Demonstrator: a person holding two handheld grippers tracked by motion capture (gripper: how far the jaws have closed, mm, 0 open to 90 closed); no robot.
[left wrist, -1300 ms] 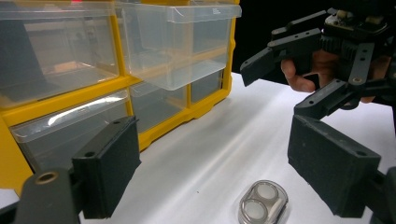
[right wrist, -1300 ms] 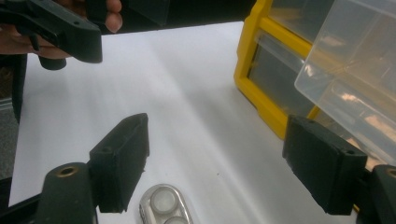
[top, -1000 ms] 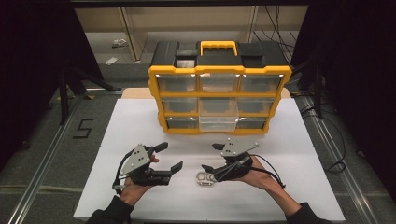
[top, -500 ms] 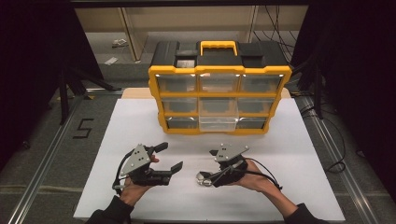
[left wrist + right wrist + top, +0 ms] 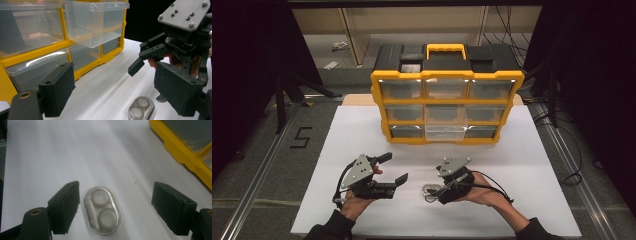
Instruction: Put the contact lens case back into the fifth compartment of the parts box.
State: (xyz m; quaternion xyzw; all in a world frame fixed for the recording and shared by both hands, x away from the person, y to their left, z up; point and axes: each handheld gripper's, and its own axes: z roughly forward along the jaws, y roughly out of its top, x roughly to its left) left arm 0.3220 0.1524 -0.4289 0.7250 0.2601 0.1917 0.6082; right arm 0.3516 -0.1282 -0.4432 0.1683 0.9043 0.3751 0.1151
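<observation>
The right gripper hangs low over the white table with its jaws spread wide. A small clear lens case lies flat on the table between them, close beside one jaw and well apart from the other, with neither pad pressing on it. The left gripper is also open and holds nothing. Beyond both stands the yellow drawer organizer, with one clear drawer pulled out.

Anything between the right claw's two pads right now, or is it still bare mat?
A clear oval contact-lens case lies on the white mat between the open right claw's pads, nearer one pad, seen in the right gripper view.
</observation>
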